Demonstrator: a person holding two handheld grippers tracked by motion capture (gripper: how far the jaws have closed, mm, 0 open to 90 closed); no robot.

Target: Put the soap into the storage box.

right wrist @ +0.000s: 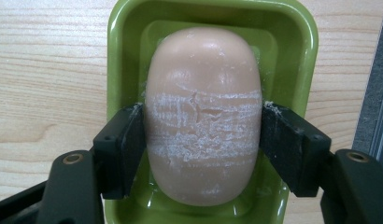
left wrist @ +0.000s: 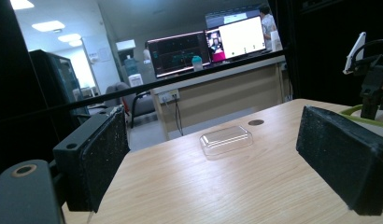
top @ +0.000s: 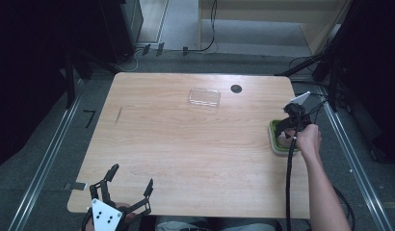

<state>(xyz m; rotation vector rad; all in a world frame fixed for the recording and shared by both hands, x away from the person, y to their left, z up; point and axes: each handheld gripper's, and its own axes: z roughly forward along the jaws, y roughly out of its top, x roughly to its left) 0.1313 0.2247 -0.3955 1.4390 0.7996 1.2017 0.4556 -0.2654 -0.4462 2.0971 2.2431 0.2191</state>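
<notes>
The right tongs (right wrist: 202, 135) clasp a peach soap (right wrist: 202, 116) by its sides as it lies in a green dish (right wrist: 124, 46) at the tabletop's (top: 186, 139) right edge. From above, hand and tongs hide the soap and most of the dish. The left tongs (top: 130, 185) rest spread wide and empty at the near edge, their base cut off. A clear lid (top: 204, 97) lies well apart.

No readable text for you anywhere here. The monitors (left wrist: 206, 46) behind the desk (left wrist: 227, 182) in your left gripper view are lit, but whatever is on them is too small and blurred to make out. Soap (right wrist: 203, 112), green dish (right wrist: 129, 60) and clear lid (left wrist: 226, 139) carry no legible label, brand or number.
</notes>
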